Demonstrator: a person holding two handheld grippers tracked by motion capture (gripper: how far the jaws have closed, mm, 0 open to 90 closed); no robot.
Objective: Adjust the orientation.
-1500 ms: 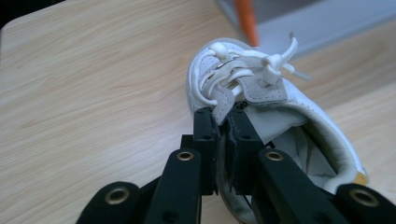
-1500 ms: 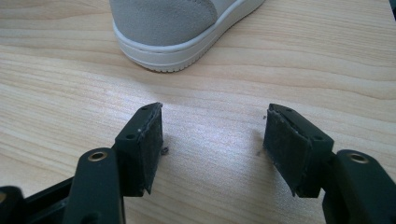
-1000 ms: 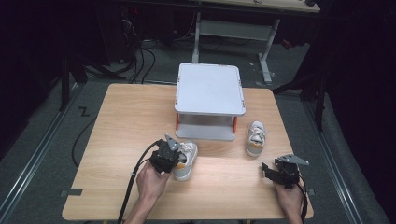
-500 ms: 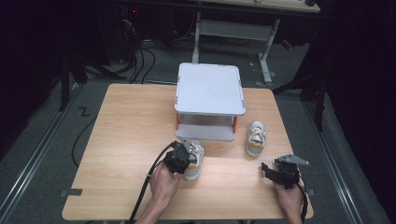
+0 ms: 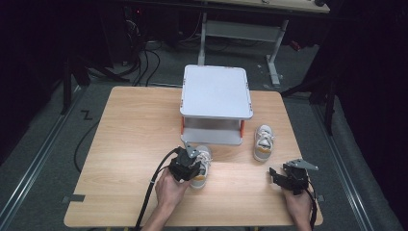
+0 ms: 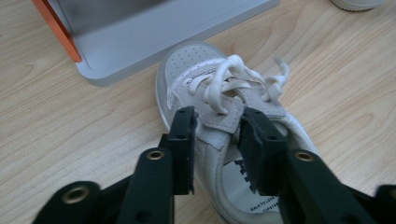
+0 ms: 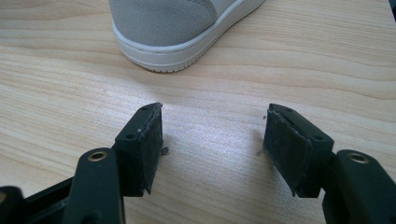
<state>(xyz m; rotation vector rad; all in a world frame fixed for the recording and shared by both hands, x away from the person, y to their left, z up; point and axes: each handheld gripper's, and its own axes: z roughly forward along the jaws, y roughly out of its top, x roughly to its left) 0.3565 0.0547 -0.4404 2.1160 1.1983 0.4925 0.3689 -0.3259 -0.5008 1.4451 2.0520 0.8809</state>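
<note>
Left gripper (image 6: 215,135) astride a small white lace-up sneaker (image 6: 219,98) on the pale wooden table (image 5: 130,125).

We see its jaws, which have just been opening, straddling the shoe's tongue and side wall; they seem to have let go, though contact is hard to judge. The sneaker lies just in front of the grey two-tier stand (image 5: 215,91) (orange posts). Our right gripper (image 7: 212,140) hovers spread and empty behind the second grey-heeled white sneaker (image 5: 263,142).

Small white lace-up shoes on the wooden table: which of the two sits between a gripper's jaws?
The small white shoe in front of the grey two-tier stand, straddled by the left gripper; the other white shoe stands free, right of the stand.
</note>
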